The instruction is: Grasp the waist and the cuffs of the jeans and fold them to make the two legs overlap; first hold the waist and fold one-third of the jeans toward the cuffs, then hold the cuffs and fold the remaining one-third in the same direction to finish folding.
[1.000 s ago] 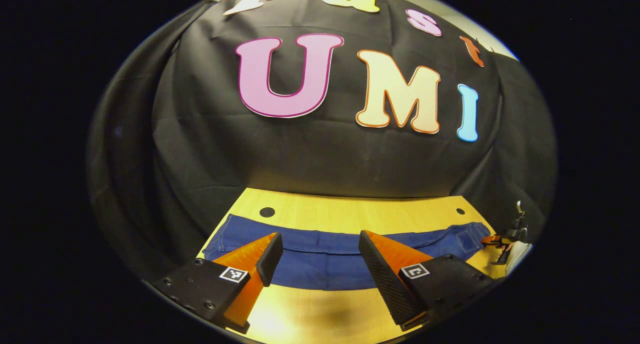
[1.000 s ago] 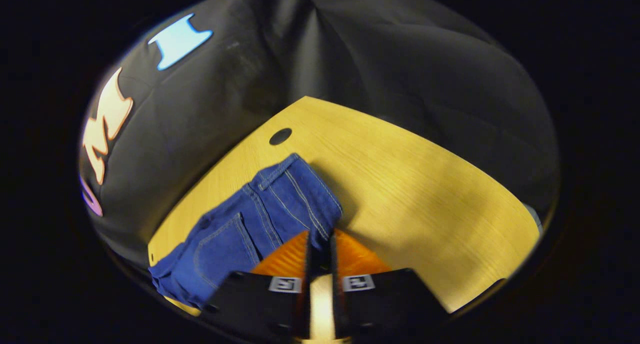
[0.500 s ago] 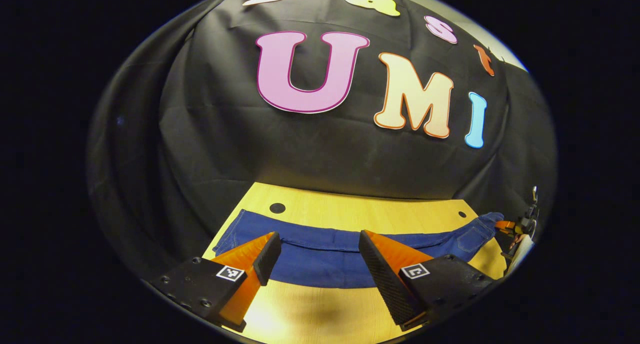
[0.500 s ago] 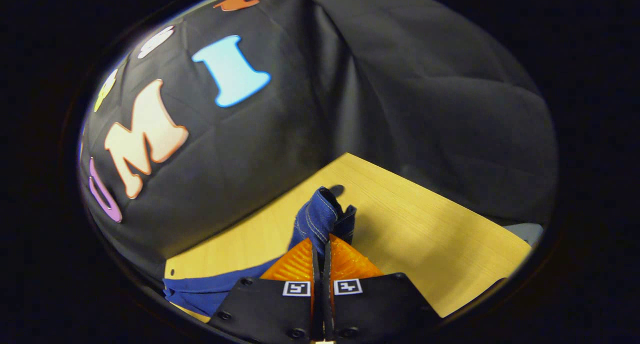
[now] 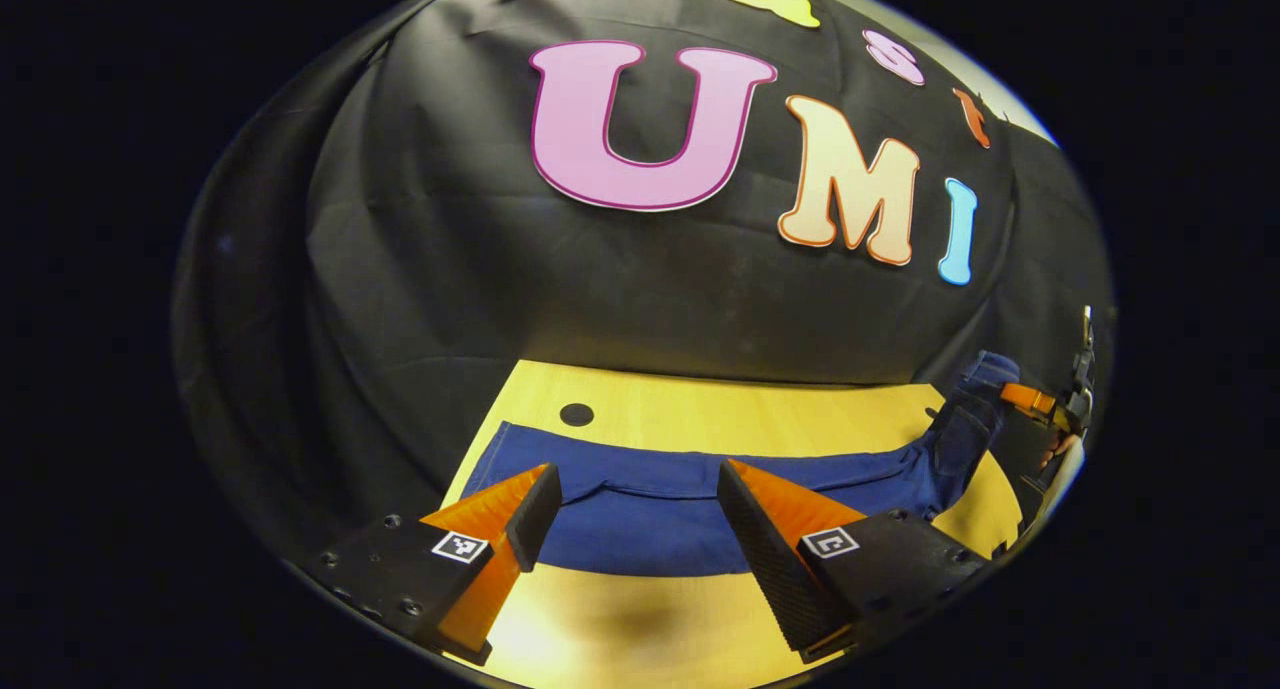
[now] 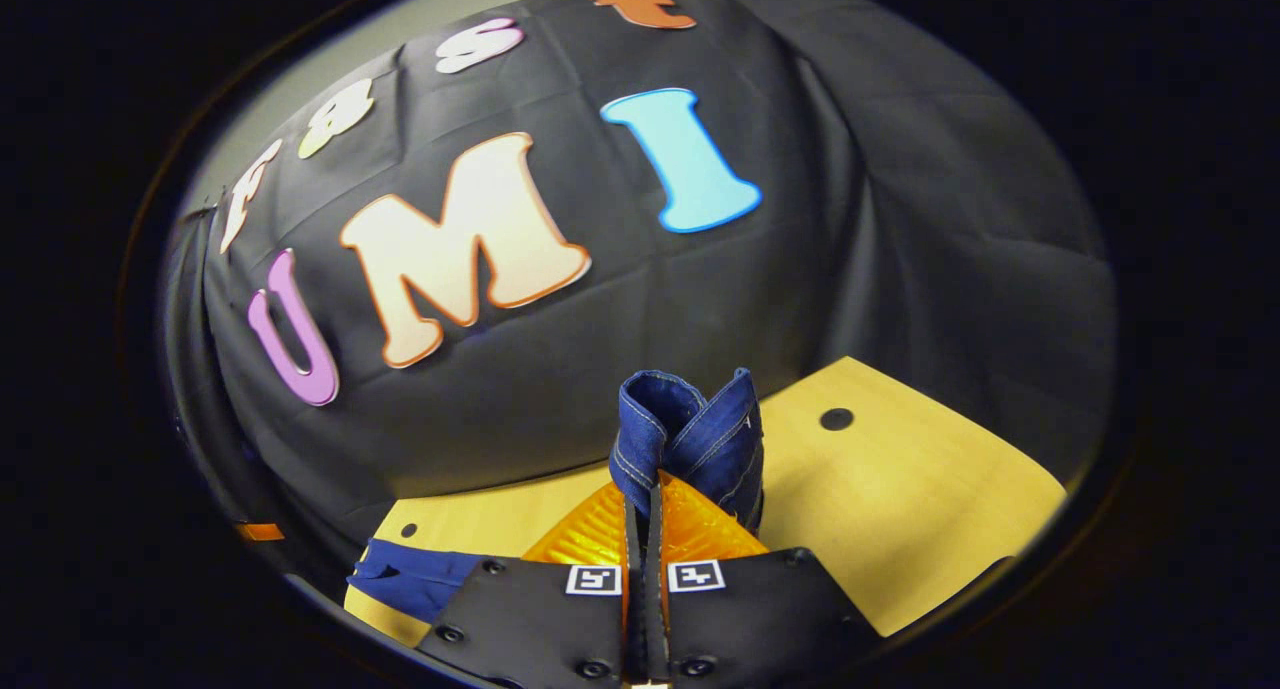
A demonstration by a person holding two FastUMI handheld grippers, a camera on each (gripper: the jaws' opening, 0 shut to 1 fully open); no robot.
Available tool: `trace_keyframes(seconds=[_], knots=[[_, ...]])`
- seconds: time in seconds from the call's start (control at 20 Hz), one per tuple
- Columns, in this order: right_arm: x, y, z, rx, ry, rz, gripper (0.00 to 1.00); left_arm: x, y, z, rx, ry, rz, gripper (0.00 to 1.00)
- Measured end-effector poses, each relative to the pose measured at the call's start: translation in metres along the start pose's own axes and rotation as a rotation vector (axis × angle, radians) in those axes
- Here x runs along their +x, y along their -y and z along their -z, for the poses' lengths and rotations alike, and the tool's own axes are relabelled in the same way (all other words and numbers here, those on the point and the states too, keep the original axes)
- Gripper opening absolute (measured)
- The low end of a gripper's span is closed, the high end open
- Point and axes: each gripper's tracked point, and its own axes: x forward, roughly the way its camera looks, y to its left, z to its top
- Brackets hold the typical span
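Jeans (image 5: pixel 650 499): laid across the table (image 5: pixel 700 419); waist end lifted higher than before, pinched by the right gripper (image 6: pixel 645 494). Left gripper (image 5: pixel 635 514): fingers spread, held above the near cuff end.

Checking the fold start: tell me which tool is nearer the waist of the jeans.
Right. The right tool is shut on the waist, lifting it off the table. The left tool hangs open over the jeans mid-leg.
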Motion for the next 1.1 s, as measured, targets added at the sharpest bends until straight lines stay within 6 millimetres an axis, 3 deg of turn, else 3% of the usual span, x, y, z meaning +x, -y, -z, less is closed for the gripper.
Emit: trace_keyframes(seconds=[0.15, 0.4, 0.5, 0.65, 0.9, 1.1], knots=[[0.001, -0.057, 0.018, -0.011, 0.006, -0.065, 0.03, -0.001, 0.004, 0.002, -0.009, -0.024, 0.013, 0.98], [0.006, -0.118, 0.067, 0.008, -0.025, -0.137, 0.03, 0.0, 0.004, 0.004, 0.001, -0.072, 0.028, 0.98], [0.009, -0.139, 0.091, 0.039, -0.047, -0.169, 0.03, 0.001, 0.006, 0.007, 0.01, -0.094, 0.029, 0.98], [0.011, -0.167, 0.144, 0.075, -0.132, -0.217, 0.03, 0.002, 0.007, 0.009, 0.003, -0.112, 0.04, 0.98], [0.017, -0.182, 0.225, 0.09, -0.273, -0.225, 0.03, -0.001, 0.006, 0.011, -0.037, -0.162, 0.046, 0.98], [0.008, -0.184, 0.283, 0.095, -0.43, -0.225, 0.01, 0.004, 0.003, 0.016, -0.09, -0.184, 0.034, 0.98]])
